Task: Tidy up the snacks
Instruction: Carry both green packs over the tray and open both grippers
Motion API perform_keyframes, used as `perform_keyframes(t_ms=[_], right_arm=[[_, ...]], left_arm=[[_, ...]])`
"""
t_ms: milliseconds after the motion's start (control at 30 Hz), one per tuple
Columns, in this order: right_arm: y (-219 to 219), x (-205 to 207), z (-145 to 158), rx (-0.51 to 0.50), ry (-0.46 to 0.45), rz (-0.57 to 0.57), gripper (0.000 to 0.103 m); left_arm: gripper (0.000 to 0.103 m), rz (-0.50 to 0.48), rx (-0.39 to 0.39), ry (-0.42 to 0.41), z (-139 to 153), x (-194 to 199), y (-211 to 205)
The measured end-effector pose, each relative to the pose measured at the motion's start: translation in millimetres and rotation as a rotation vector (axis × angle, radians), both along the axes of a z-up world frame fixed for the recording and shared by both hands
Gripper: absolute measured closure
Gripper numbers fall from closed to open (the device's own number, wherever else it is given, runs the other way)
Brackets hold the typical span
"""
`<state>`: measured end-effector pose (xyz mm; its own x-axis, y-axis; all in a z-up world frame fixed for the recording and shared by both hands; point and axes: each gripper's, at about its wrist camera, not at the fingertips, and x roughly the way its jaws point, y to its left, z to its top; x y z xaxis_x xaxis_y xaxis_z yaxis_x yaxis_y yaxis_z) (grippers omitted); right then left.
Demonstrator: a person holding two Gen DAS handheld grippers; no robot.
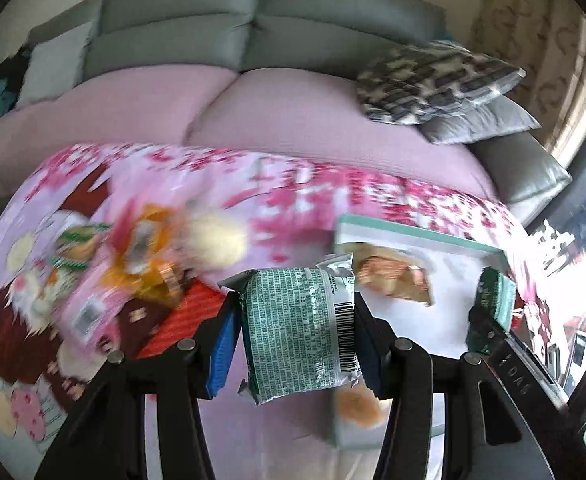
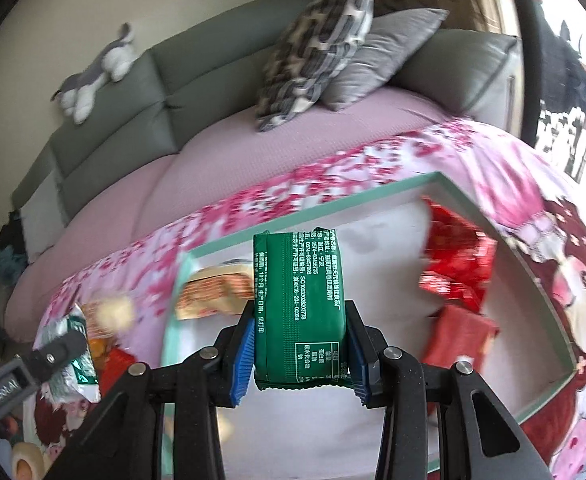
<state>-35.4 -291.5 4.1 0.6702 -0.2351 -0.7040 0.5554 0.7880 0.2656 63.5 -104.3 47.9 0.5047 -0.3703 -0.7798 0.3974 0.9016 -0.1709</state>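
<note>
A flowered pink cloth (image 2: 505, 152) covers the work surface in front of a sofa (image 2: 197, 80); on it sits a shallow white tray with a mint-green rim (image 2: 333, 204), the sorting place as far as I can judge. Red wrappers (image 2: 457, 260) already lie at the tray's right side, a tan-and-orange packet (image 2: 213, 292) at its left edge, and a loose heap of unsorted snacks (image 1: 149, 256) stays on the cloth left of the tray. The left gripper (image 1: 297, 320) is clamped on a pale green foil packet (image 1: 297, 320) held above the cloth just beside the tray — pads pressing its two long sides, barcode end to the right. The right gripper (image 2: 301, 352) is closed on a dark green packet (image 2: 299, 304), gripped low across its width so most of it stands up over the tray interior. Both packets look light, puffy and slick: foil film that crinkles, contents probably brittle. Best hold is across the filled middle, not the flat crimped ends, which would fold and slide — and squeeze only lightly, since a hard pinch likely crushes what is inside.
</note>
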Motion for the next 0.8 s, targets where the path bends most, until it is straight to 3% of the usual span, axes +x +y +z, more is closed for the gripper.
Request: perform_keyframes(t_ms=[333, 800], right_arm=[[-33.0, -17.8, -9.0, -0.01, 0.039, -0.087, 0.061], [-30.1, -11.3, -15.3, 0.012, 0.051, -0.065, 0.061]], left_arm=[[0.049, -0.175, 0.053, 0.032, -40.3, -8.5, -74.3], [0.049, -0.215, 0.075, 0.042, -54.0, -11.8, -96.2]])
